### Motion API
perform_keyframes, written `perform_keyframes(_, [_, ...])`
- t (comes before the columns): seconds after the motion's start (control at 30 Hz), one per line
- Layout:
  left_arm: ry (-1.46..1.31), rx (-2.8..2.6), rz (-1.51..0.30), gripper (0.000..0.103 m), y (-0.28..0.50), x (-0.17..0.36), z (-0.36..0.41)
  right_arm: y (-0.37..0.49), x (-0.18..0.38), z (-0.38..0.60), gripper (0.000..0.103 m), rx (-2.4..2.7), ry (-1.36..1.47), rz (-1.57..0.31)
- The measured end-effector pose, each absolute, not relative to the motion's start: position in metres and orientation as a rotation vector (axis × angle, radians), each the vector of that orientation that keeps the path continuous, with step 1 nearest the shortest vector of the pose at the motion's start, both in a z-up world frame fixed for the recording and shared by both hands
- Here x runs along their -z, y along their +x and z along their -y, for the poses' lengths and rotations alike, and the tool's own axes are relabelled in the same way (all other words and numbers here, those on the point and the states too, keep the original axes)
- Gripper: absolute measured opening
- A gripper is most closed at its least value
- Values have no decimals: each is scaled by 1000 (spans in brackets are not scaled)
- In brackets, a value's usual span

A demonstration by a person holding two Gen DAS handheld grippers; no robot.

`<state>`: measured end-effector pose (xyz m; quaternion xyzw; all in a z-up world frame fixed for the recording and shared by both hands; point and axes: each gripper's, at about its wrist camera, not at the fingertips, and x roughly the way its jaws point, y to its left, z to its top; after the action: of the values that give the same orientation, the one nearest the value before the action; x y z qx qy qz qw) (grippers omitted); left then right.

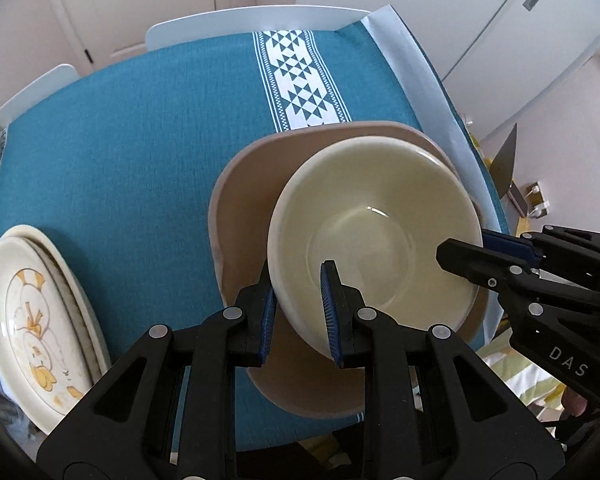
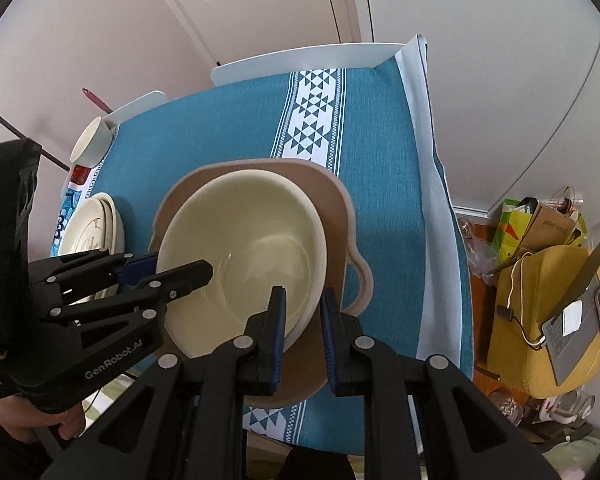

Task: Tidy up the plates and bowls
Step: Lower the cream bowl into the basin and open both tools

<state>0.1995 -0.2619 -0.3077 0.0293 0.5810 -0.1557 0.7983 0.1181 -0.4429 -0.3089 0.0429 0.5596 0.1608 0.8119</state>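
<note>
A cream bowl [image 1: 376, 236] [image 2: 244, 252] sits over a tan square dish with handles [image 1: 244, 208] [image 2: 336, 204] on the teal tablecloth. My left gripper [image 1: 298, 312] straddles the bowl's near-left rim, one finger inside, one outside, shut on it; it shows in the right wrist view [image 2: 176, 270]. My right gripper [image 2: 302, 328] straddles the bowl's right rim the same way; it shows in the left wrist view [image 1: 466, 248]. A stack of cream plates with a yellow duck pattern [image 1: 40, 320] [image 2: 92, 232] lies at the table's left.
A white cup [image 2: 92, 140] stands at the far left table corner. White chair backs [image 1: 256, 20] line the far table edge. The table's right edge [image 1: 440, 92] drops off; bags and a yellow seat with a laptop [image 2: 548, 292] stand to the right.
</note>
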Motion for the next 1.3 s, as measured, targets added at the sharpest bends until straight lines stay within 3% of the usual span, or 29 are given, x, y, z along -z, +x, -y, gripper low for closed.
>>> perform_keyframes(0.67, [159,297,-1197,19,193,304,267,121,311,442,16,-381,89,-1207])
perform_keyframes(0.77, [181,303,-1187,27,190,303,270,120,310,446,16,-378,106,-1209])
perform_keyframes(0.83, [177,323,-1170,48,187,300,270,119,308,449,16,-382,124,-1211])
perform_keyframes(0.93, [168,341,-1140,64,184,294,272,114,303,452,16,-384,140,-1195])
perform_keyframes(1.3, [99,339,-1077,65,172,254,255,110,257,473,16,-383,205,-1086])
